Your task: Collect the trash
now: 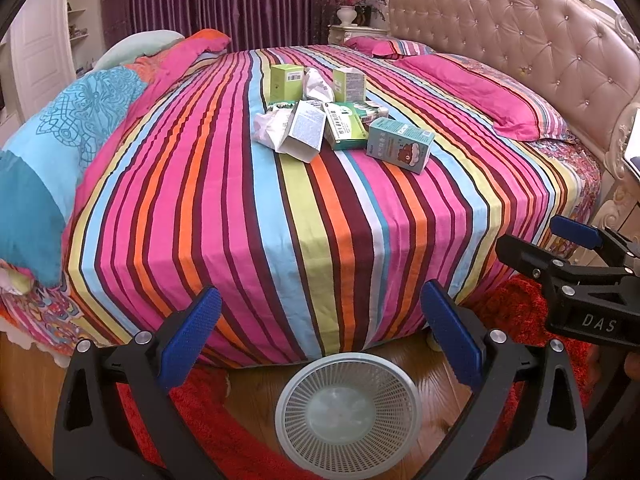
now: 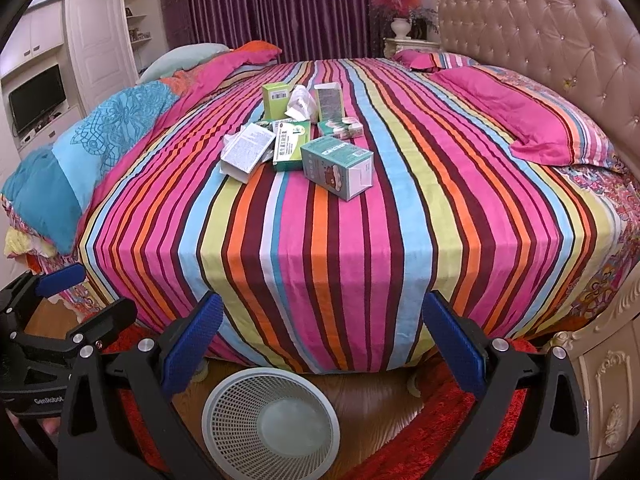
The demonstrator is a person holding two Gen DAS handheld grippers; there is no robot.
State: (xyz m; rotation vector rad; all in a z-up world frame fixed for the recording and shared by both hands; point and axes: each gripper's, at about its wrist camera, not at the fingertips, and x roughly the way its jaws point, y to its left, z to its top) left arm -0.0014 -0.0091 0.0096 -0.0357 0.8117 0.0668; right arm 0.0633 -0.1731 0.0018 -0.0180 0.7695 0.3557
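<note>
A pile of trash lies mid-bed on the striped sheet: a teal carton (image 1: 400, 148) (image 2: 338, 168) nearest me, a green flat box (image 1: 346, 130) (image 2: 290, 148), a white open carton (image 1: 302, 132) (image 2: 246, 152), two upright green boxes (image 1: 285, 82) (image 2: 275, 100) and crumpled paper (image 1: 318, 86) (image 2: 300, 102). A white mesh wastebasket (image 1: 348, 408) (image 2: 270, 420) stands on the floor at the bed's foot. My left gripper (image 1: 320, 320) is open and empty above the basket. My right gripper (image 2: 322, 320) is open and empty; it also shows in the left wrist view (image 1: 576, 236).
The striped bed (image 1: 280, 220) fills the view, with a padded headboard (image 1: 520, 28) at right, pink pillows (image 1: 480, 92) and a blue duvet (image 1: 60, 140) at left. A red rug (image 2: 400, 440) and wood floor lie below. A nightstand (image 2: 612, 400) stands at right.
</note>
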